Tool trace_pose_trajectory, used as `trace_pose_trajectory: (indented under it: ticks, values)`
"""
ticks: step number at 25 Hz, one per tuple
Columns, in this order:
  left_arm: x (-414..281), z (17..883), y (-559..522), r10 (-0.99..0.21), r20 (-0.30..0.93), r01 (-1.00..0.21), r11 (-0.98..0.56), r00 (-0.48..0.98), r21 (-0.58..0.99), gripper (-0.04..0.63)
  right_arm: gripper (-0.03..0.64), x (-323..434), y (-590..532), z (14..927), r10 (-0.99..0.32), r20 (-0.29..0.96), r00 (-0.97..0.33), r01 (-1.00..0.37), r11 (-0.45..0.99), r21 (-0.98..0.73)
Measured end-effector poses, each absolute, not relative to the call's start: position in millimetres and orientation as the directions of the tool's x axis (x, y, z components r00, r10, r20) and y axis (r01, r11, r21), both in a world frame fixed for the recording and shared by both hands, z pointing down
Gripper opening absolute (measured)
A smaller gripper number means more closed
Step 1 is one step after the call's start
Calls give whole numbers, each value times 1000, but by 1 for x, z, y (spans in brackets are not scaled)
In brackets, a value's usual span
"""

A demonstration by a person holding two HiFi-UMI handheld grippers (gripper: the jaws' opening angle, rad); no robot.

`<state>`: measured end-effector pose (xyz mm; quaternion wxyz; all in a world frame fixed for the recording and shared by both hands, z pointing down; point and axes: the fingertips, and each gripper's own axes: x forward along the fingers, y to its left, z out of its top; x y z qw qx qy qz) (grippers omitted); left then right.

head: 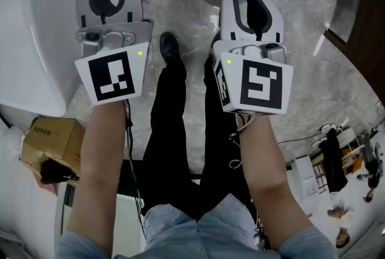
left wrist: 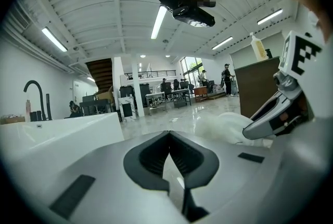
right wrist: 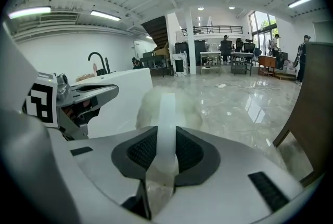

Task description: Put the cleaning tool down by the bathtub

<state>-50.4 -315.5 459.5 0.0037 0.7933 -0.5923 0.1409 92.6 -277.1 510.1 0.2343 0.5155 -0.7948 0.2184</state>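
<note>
Pale grey shells on both, the left gripper (left wrist: 168, 134) and the right gripper (right wrist: 167, 132) alike, with dark charcoal ribbed pads inside the jaws. Bold black squares on white on the left marker cube (head: 113, 76) and the right marker cube (head: 260, 85), each with a small green light glowing near its top edge. The cleaning tool (right wrist: 167, 108) shows a milky, translucent white handle and a fluffy off-white head. Bathtub (head: 36, 23) plain white, faucet (left wrist: 32, 94) black. Floor (head: 301, 29) grey marble with paler veining. Black trousers (head: 174, 131), black shoe (head: 169, 46), light blue shirt (head: 198, 228), brown cardboard box (head: 54, 140), dark brown wooden panel (head: 361, 17)
</note>
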Motion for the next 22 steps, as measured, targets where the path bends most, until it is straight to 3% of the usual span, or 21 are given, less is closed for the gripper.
trace_pose_trajectory:
  ticks: [22]
  values:
    - [-73,594,-305,-913,279,-932,-341,297,-124,15,95,80,-266,645,-682,667,-299,-938,337,-77]
